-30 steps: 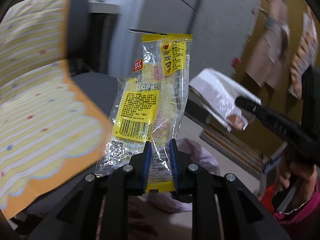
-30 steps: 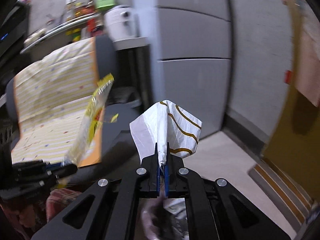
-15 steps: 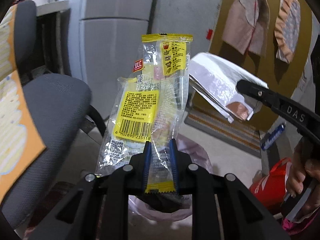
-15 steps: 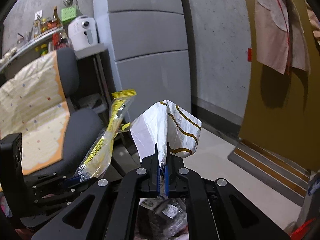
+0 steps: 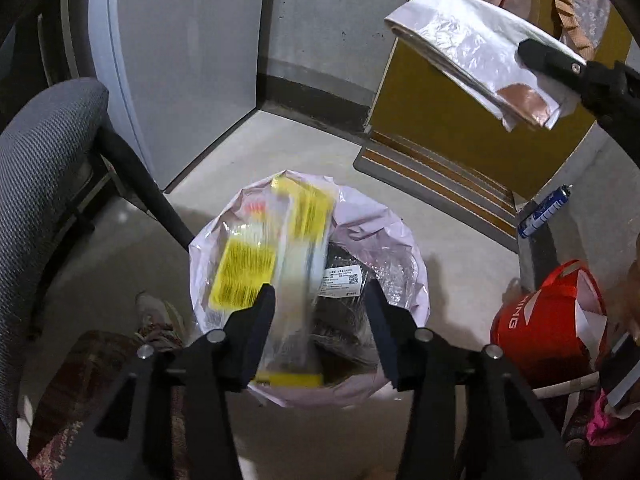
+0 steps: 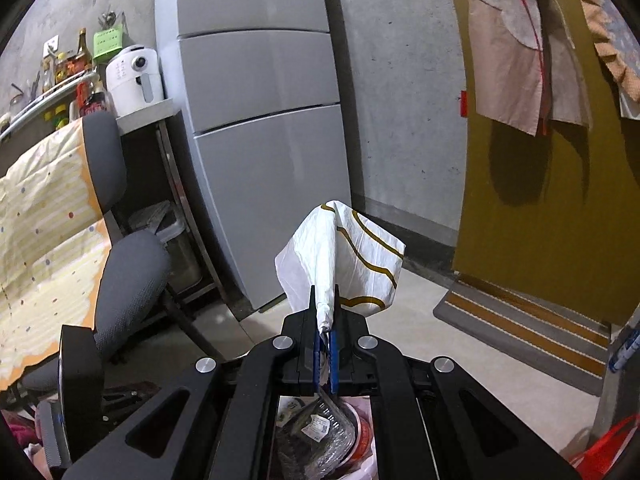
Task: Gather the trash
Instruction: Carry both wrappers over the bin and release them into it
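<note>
Hanging over the trash bin (image 5: 404, 240), the left gripper (image 5: 320, 300) has its jaws spread wide, and a yellow snack wrapper (image 5: 276, 264), blurred, sits loose between them above the bin's pink liner. Dark packaging already lies inside the bin. Off to the upper right in that view, the right gripper (image 6: 325, 312) is pressed together, pinching a folded white wrapper (image 6: 344, 256) with brown stripes that stands up from its fingertips. A grey office chair (image 5: 36, 168) stands just left of the bin, and a red bag (image 5: 548, 320) sits on the floor to its right.
</note>
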`<state>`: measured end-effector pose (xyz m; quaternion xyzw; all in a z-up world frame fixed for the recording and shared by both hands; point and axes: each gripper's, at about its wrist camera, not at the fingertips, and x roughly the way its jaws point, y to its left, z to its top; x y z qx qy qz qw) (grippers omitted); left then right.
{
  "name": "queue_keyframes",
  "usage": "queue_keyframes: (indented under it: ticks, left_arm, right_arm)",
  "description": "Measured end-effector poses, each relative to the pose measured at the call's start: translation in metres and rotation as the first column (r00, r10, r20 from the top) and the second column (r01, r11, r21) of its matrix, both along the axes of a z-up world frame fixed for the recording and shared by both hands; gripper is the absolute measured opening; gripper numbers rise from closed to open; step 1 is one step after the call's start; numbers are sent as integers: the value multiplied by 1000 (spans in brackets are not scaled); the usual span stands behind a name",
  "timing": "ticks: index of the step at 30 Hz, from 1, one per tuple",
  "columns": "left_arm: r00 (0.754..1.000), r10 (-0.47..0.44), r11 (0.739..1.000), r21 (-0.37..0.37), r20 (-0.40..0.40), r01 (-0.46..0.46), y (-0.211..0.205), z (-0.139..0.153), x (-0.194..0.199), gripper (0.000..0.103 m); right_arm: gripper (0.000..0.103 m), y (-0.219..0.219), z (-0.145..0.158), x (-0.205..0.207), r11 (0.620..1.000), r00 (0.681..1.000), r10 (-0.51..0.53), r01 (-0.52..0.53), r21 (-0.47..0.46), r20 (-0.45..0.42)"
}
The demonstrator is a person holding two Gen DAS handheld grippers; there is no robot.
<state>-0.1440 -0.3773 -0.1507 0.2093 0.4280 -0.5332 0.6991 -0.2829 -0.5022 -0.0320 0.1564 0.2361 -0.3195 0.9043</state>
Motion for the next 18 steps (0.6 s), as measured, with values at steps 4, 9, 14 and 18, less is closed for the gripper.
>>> queue_keyframes:
  ticks: [4, 9, 14, 18]
  left_arm:
    - [998, 63, 995, -75, -23, -65, 16, 16, 11, 48]
    - [981, 190, 967, -181, 36, -181, 44, 50, 25, 53]
    - [950, 301, 932, -236, 81, -275, 76, 72, 36, 54]
    - [928, 355, 914, -248, 108, -321, 91, 77, 37, 55]
  right_arm:
    - [4, 3, -13, 10, 999, 998, 37, -36, 31, -41]
    - [4, 16, -40, 26, 994, 991, 96, -90, 68, -94]
    - [7, 28, -67, 44, 980, 980, 161, -145, 135, -114]
    - [15, 31, -93, 58, 973, 969, 189, -164, 161, -156]
